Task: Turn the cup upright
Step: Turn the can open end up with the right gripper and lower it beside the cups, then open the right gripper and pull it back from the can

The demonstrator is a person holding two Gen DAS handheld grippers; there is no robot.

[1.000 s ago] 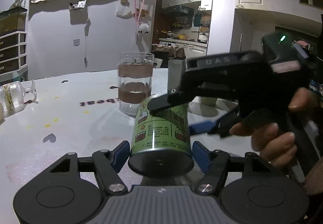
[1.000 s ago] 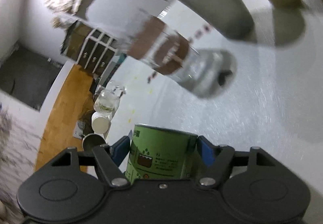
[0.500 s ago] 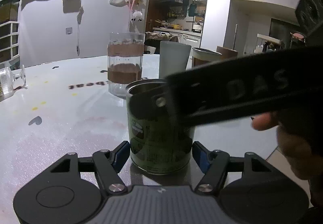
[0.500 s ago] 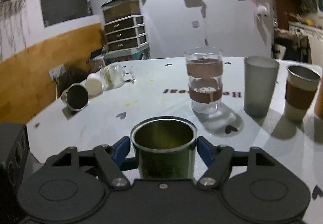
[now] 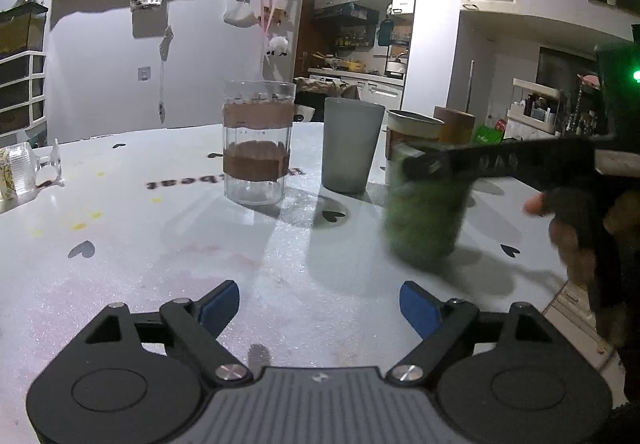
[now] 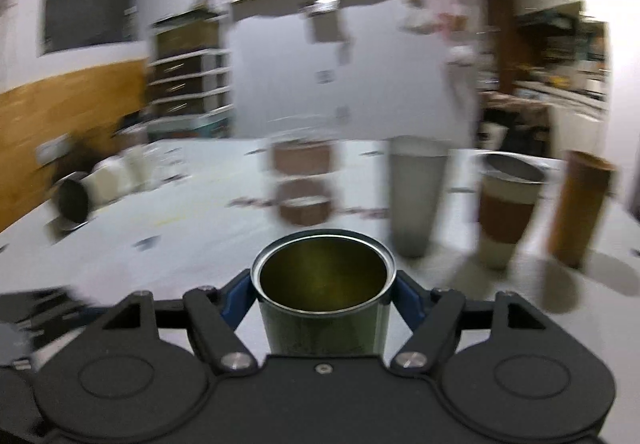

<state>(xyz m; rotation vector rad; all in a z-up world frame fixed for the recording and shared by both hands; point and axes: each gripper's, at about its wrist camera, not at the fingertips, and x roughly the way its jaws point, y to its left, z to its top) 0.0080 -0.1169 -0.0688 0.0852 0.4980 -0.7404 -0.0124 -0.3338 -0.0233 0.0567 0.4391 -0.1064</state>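
Observation:
The green metal cup (image 6: 323,296) stands upright, open mouth up, between the blue pads of my right gripper (image 6: 324,302), which is shut on it. In the left wrist view the cup (image 5: 424,215) is blurred, held from the right by the right gripper's black finger (image 5: 500,161) just above or on the white table (image 5: 160,236); I cannot tell which. My left gripper (image 5: 319,302) is open and empty, near the table's front, left of and apart from the cup.
Behind the cup stand a clear glass with brown bands (image 5: 256,151), a grey tumbler (image 5: 350,145), a sleeved paper cup (image 6: 508,211) and a brown cylinder (image 6: 578,207). Several cups lie tipped over at the table's far left (image 6: 76,199). A glass item (image 5: 24,171) lies at the left edge.
The left gripper has opened and let go of the cup. The right gripper has carried the upright cup to the right, away from the left gripper.

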